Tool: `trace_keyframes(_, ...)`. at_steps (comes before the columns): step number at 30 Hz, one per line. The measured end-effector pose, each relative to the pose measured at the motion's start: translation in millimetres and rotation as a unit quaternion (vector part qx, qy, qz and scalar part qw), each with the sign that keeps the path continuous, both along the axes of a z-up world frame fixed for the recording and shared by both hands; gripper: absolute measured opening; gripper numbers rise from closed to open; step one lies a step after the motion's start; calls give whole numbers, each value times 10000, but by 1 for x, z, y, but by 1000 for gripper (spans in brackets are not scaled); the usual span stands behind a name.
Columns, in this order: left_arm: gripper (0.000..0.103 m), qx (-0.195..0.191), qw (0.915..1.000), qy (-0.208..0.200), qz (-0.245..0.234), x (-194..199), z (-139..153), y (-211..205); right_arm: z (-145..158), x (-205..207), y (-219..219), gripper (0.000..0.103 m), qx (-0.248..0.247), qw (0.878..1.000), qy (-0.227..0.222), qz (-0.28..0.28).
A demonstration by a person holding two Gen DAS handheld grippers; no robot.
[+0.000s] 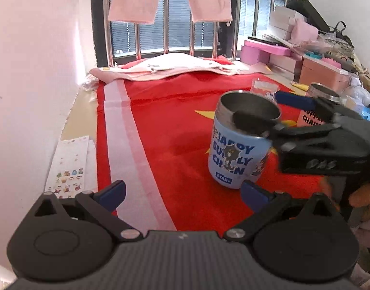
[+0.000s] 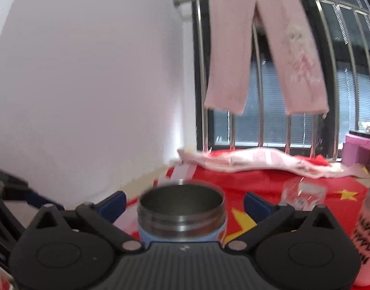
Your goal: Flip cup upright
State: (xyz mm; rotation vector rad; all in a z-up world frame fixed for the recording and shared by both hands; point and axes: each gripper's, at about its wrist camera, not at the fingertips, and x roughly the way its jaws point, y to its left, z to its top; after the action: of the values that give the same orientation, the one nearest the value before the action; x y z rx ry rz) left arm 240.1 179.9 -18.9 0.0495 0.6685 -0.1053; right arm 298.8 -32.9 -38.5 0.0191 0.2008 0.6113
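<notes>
A light blue cup with a steel rim and cartoon print stands mouth up on the red cloth. My right gripper reaches in from the right at its rim, one finger in front of the mouth, one blue pad behind it. In the right wrist view the cup sits between the wide-apart fingers of the right gripper, with gaps on both sides. My left gripper is open and empty, just in front and left of the cup.
A clear glass and a pink steel-rimmed cup stand behind to the right. Folded pink cloth lies at the back by window bars. Pink boxes pile at right. A sticker sheet lies left by the wall.
</notes>
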Motion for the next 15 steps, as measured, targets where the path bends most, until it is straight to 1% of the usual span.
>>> trace_keyframes(3, 103, -51, 9997, -207, 96, -14, 11, -8, 17, -18, -17, 103, 158, 9998, -140, 21)
trace_keyframes(7, 103, -70, 9980, -548, 317, -42, 28, -30, 36, -49, -43, 103, 151, 9994, -298, -101)
trace_keyframes(11, 103, -207, 9932, -1002, 558, -81, 41, -57, 45, -85, -71, 103, 83, 9989, -363, -299)
trace_keyframes(15, 103, -296, 9877, -1363, 705, -118, 48, -84, 50, -123, -100, 103, 51, 9983, -305, -491)
